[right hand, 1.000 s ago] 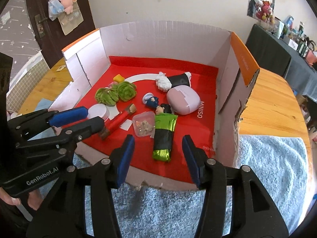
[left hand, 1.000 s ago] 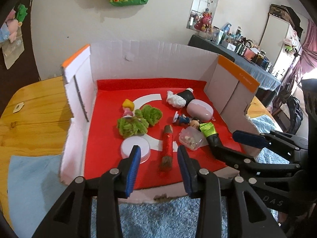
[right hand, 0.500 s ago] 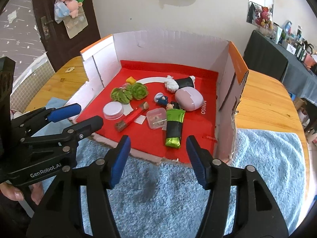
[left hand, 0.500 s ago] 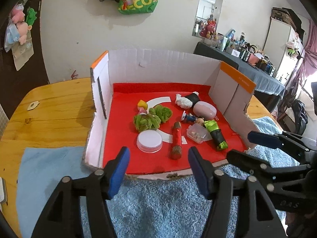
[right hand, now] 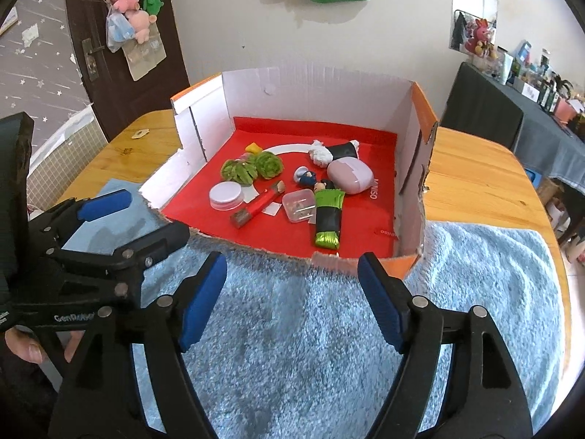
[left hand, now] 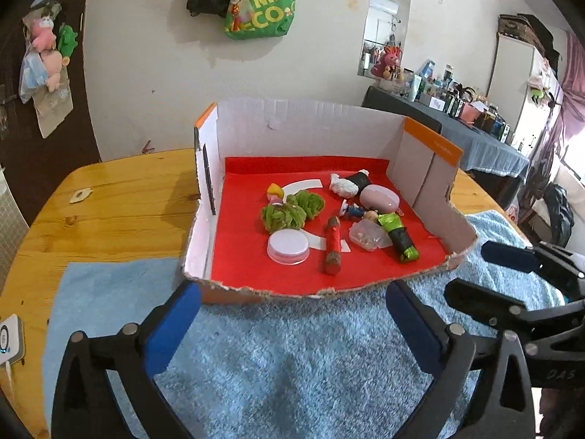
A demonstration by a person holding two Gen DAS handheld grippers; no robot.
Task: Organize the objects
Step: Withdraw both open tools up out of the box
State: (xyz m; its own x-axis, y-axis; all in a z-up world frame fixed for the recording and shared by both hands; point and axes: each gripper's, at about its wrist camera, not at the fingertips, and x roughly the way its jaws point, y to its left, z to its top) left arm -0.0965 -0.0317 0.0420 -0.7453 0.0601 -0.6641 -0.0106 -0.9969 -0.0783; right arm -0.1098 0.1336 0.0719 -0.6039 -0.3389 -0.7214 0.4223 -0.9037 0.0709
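Note:
An open cardboard box (left hand: 310, 135) with a red floor (right hand: 365, 219) holds the small objects: two green pompoms (left hand: 289, 210), a white round lid (left hand: 288, 246), a red stick (left hand: 332, 246), a clear small case (left hand: 367, 236), a green and black tube (left hand: 400, 236), a pink case (left hand: 378, 199), a small figure (left hand: 353, 211) and a black and white toy (left hand: 349, 183). My left gripper (left hand: 290, 323) is open and empty over the blue rug in front of the box. My right gripper (right hand: 292, 300) is open and empty, also in front of the box.
The box stands on a wooden table (left hand: 109, 212) partly covered by a blue fluffy rug (right hand: 310, 366). A white device (left hand: 9, 340) lies at the table's left edge. A wall with a green bag (left hand: 261, 7) is behind. A cluttered counter (left hand: 475, 124) stands at right.
Both grippers have drawn back out of the box toward me and now hang over the rug. Their jaws stand wider. The objects in the box have not moved.

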